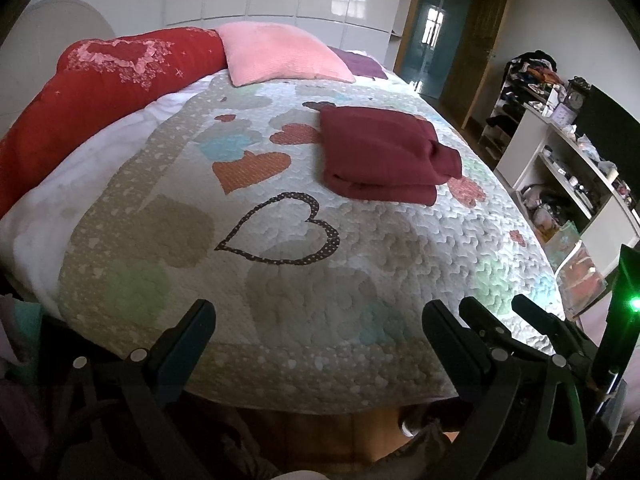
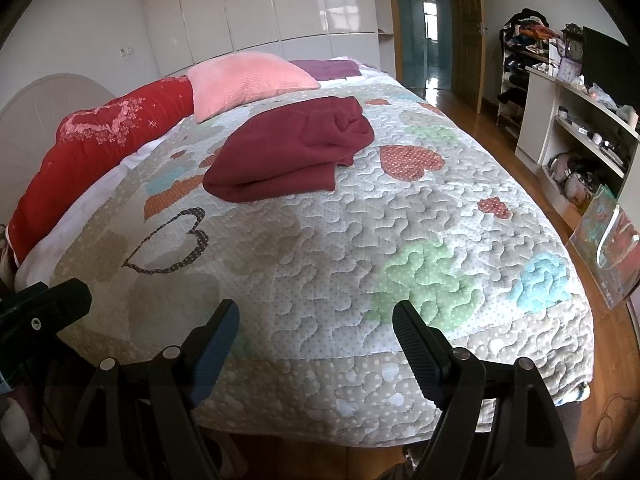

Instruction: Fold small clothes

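A dark red garment (image 1: 384, 156) lies folded in a thick stack on the heart-patterned quilt (image 1: 280, 280) in the middle of the bed; it also shows in the right wrist view (image 2: 292, 152). My left gripper (image 1: 320, 320) is open and empty, low at the foot of the bed, well short of the garment. My right gripper (image 2: 316, 320) is open and empty, also at the foot edge. The right gripper's fingers (image 1: 520, 328) show at the lower right of the left wrist view. Part of the left gripper (image 2: 44, 312) shows at the left of the right wrist view.
A pink pillow (image 1: 280, 54), a red heart cushion (image 1: 104, 80) and a purple cloth (image 1: 360, 65) lie at the head of the bed. White shelves (image 2: 580, 120) with clutter stand along the right wall. A gift bag (image 2: 608, 248) leans on the wooden floor beside the bed.
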